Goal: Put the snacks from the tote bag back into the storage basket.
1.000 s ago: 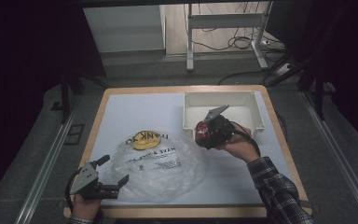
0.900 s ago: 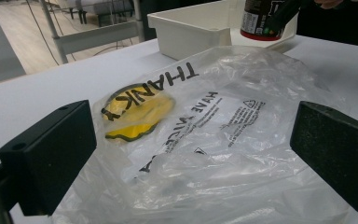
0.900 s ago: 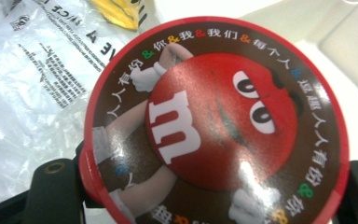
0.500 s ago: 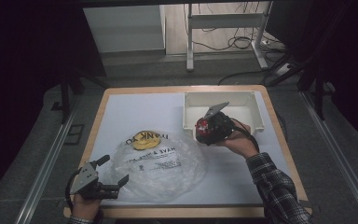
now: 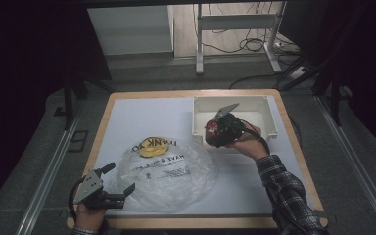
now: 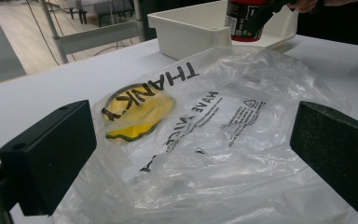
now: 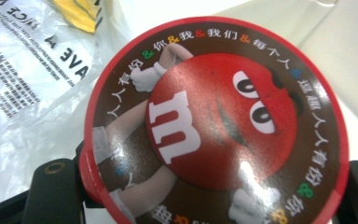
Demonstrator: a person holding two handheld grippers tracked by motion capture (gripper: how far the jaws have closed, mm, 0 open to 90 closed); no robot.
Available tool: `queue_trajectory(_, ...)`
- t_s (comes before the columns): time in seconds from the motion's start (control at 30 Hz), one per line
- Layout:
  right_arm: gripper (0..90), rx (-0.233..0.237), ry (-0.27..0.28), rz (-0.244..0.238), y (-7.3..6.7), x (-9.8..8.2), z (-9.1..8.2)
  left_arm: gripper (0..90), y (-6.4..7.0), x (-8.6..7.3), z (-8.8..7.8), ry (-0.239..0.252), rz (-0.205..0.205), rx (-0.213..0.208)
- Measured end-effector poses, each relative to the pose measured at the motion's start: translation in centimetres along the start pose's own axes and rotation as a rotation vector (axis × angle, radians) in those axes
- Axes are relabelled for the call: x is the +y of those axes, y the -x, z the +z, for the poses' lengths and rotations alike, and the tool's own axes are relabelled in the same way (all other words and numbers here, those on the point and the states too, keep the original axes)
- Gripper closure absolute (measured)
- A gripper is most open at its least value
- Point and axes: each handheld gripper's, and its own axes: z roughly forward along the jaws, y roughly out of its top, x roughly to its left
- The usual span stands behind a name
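A round red-and-brown candy tub (image 5: 210,131) with a red cartoon lid (image 7: 214,126) is held above the front left corner of the white tray (image 5: 270,122). My right gripper (image 5: 220,131) is shut on it, its black jaws on either side of the tub (image 7: 209,198). A crumpled clear plastic bag (image 5: 169,171) with black print and a yellow patch (image 5: 152,145) lies flat on the table's near left. My left gripper (image 5: 121,177) stands open at the bag's near left edge, its jaws wide on either side of the plastic (image 6: 191,158). The bag (image 6: 223,121) spreads out ahead of it.
The white tray (image 6: 191,30) stands at the back right of the white table top (image 5: 142,117), which has a wooden rim. The tub (image 6: 242,21) hangs just behind the tray's near wall. A metal frame and cables stand on the floor beyond the table.
My right hand has carried the tub a little to the left and farther up the table, by the tray's front corner. The left gripper and the bag have kept still.
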Motion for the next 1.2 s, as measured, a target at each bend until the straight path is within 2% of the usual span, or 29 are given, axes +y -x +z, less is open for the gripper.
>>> queue_trajectory(0.8, 25.8, 0.003, -0.008, -0.024, 1.4, 0.6, 1.8, 0.4, 0.0, 0.0, 0.0, 0.000, 0.001, 0.001)
queue_trajectory(1.2, 25.7, 0.025, -0.013, -0.055, 2.4, 1.0, 3.0, 0.4, 0.0, 0.0, 0.0, 0.001, 0.001, 0.001)
